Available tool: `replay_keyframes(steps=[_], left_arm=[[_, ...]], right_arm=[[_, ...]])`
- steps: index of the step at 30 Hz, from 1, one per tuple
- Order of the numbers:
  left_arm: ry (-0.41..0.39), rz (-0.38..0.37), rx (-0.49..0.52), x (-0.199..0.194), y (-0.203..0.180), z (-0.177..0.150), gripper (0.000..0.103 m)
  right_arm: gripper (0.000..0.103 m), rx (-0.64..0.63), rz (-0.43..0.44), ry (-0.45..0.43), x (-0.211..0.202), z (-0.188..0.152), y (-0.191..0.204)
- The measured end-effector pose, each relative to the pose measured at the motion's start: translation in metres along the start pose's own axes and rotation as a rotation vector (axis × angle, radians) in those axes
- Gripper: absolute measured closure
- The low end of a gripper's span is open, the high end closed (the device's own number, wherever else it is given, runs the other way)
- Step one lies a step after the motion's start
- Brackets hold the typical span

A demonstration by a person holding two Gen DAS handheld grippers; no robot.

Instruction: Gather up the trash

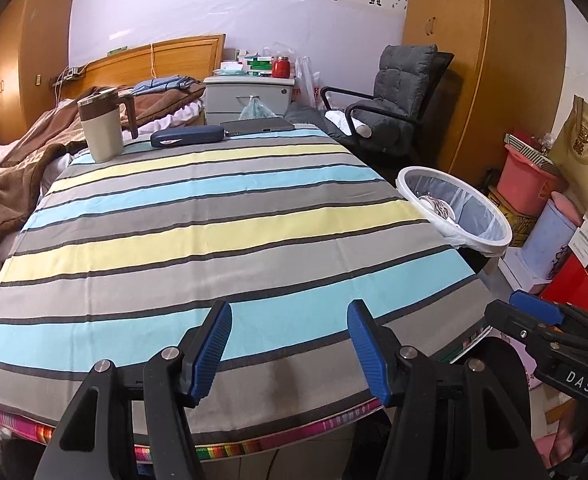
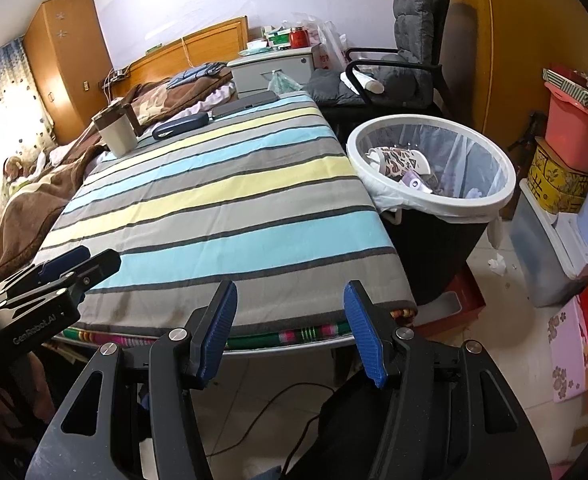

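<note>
I hold my left gripper (image 1: pixel 290 350) over the near edge of the striped table (image 1: pixel 214 216), its blue pads parted about halfway with nothing between them. My right gripper (image 2: pixel 290 332) hangs just off the same edge, angled down toward the floor, jaws parted the same and likewise empty. Both stand ready because neither has anything to carry.

The trash bin (image 2: pixel 430 168) sits hard against the table's right side, its white liner folded over the rim so things can be dropped straight in from the tabletop. It already holds a leopard-print wrapper (image 2: pixel 400 160) and some pale scraps.

On the table only keepers show: a mug (image 1: pixel 102 128), a dark blue case (image 1: pixel 188 136) and a phone (image 1: pixel 258 126), lined up along the far edge, well clear of the bin. The cloth between me and them looks bare, so I judge the tabletop cleared.

A small white crumple (image 2: pixel 496 264) lies on the floor tiles past the bin; it may be a tissue, though it is too small to say for sure.
</note>
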State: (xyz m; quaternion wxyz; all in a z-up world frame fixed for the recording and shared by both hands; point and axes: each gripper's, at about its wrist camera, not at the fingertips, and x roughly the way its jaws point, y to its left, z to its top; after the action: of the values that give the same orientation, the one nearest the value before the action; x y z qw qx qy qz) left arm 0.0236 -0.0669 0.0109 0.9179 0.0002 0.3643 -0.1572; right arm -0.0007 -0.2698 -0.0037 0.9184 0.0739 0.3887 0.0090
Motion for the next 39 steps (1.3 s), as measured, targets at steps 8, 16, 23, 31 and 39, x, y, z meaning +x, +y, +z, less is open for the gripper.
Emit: replay_keyframes(steps=[8,16,23,31,39], left_arm=[[0.009,-0.011,-0.008,0.0032,-0.0005,-0.0002,0.043],[0.015,-0.016,-0.011,0.0058,0.0002,-0.0003,0.043],[0.017,-0.018,-0.016,0.0060,-0.0009,0.0003,0.043],[0.019,-0.022,-0.015,0.0077,-0.0005,0.0003,0.043],[0.024,-0.024,-0.018,0.0095,0.0012,0.0007,0.043]], right_arm=[[0.045,-0.011,-0.009,-0.005,-0.0003,-0.0010,0.0036],[0.045,-0.008,-0.004,0.011,0.0025,-0.0020,0.0044],[0.045,-0.006,-0.007,0.014,0.0026,-0.0017,0.0046],[0.045,-0.004,-0.008,0.018,0.0037,-0.0018,0.0042],[0.045,-0.002,-0.008,0.023,0.0058,-0.0022,0.0045]])
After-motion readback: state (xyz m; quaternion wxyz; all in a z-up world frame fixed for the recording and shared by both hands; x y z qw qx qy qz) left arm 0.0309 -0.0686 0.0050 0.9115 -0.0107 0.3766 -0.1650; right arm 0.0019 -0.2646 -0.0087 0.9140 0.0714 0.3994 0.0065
